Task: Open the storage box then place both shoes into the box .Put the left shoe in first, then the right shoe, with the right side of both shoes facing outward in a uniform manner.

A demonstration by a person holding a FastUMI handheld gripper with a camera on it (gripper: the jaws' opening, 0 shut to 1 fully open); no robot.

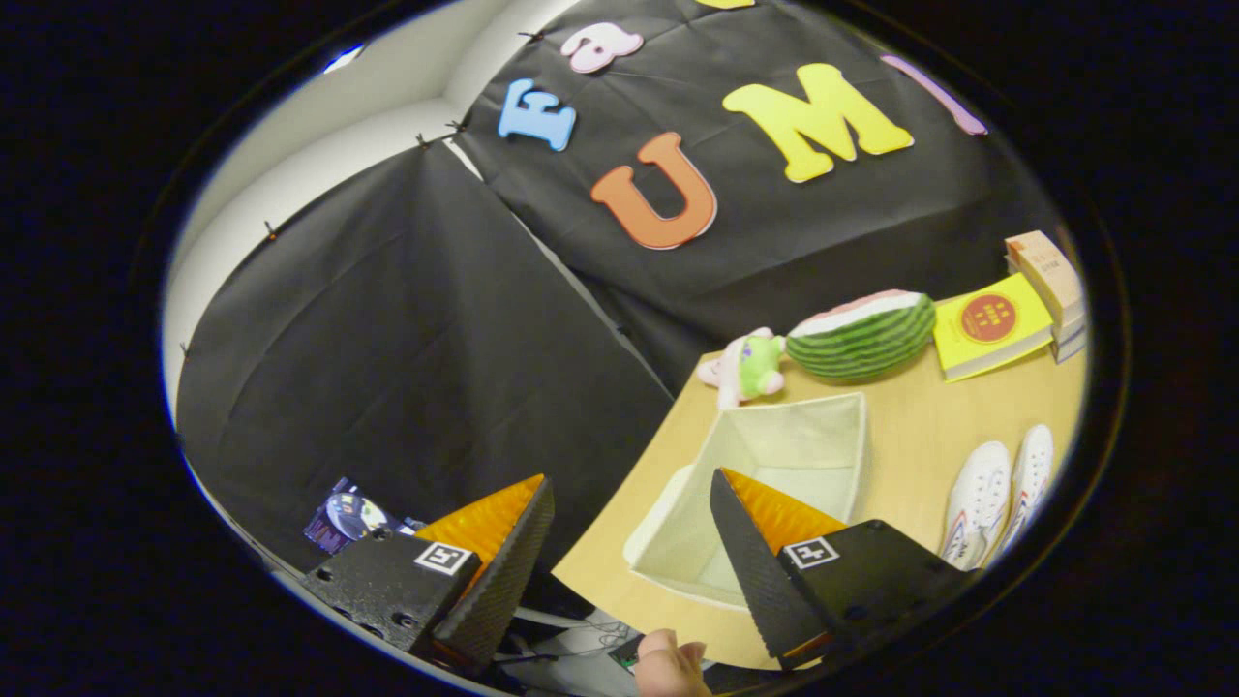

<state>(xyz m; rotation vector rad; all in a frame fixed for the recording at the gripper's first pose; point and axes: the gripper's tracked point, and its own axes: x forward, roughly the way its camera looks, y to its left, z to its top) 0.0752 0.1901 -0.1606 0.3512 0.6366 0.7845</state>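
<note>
Fingers (721, 503) spread wide, tilted above open storage box (774, 455).

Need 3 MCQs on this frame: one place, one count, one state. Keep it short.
1. Where is the watermelon toy?
A. inside the storage box
B. beyond the storage box, between plush toy and yellow book
C. between the fingers

2. How many white shoes lie on the table?
A. one
B. two
C. three

3. The gripper is:
A. open, holding nothing
B. shut on a shoe
C. shut on the box

Key: 1 B, it lies past the box's far wall. 2 B, a pair lies beside the box. 3 A, the fingers stand wide apart.
</note>
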